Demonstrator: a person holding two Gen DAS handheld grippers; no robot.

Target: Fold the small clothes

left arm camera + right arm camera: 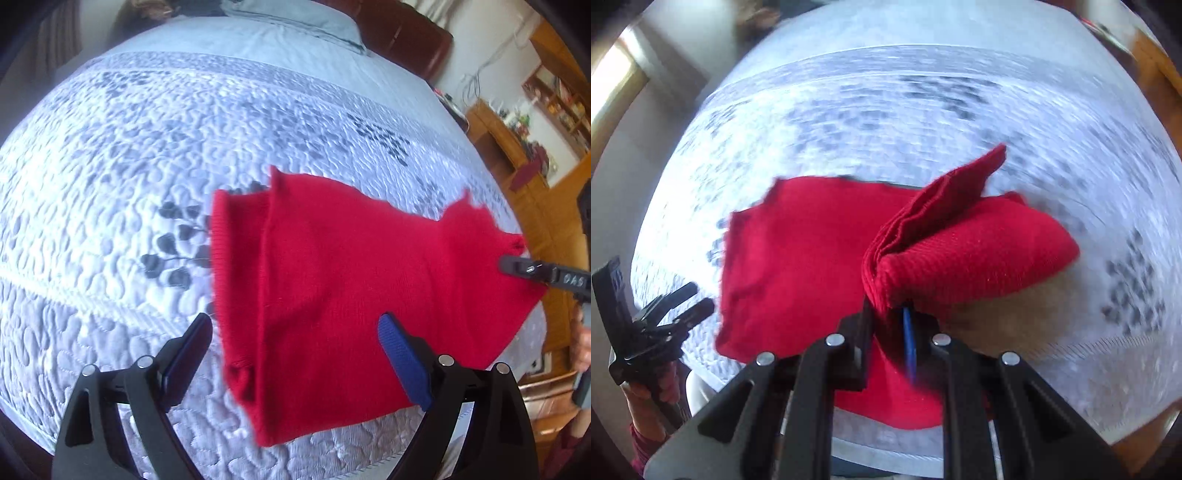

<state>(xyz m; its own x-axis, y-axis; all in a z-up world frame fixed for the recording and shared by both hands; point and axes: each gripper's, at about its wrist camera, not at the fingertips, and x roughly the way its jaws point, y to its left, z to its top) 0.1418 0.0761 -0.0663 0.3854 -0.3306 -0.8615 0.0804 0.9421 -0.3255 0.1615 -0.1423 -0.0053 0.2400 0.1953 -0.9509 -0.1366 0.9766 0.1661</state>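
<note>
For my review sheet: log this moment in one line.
right gripper: shut on red garment, lifting edge | left gripper: open, empty | surface: quilted bed

Left gripper spread wide, empty; right gripper pinched tight.

A sweater lies on the bed, near its front edge. A pillow sits at the far end before the headboard. Shelves stand beyond the bed's right side.
</note>
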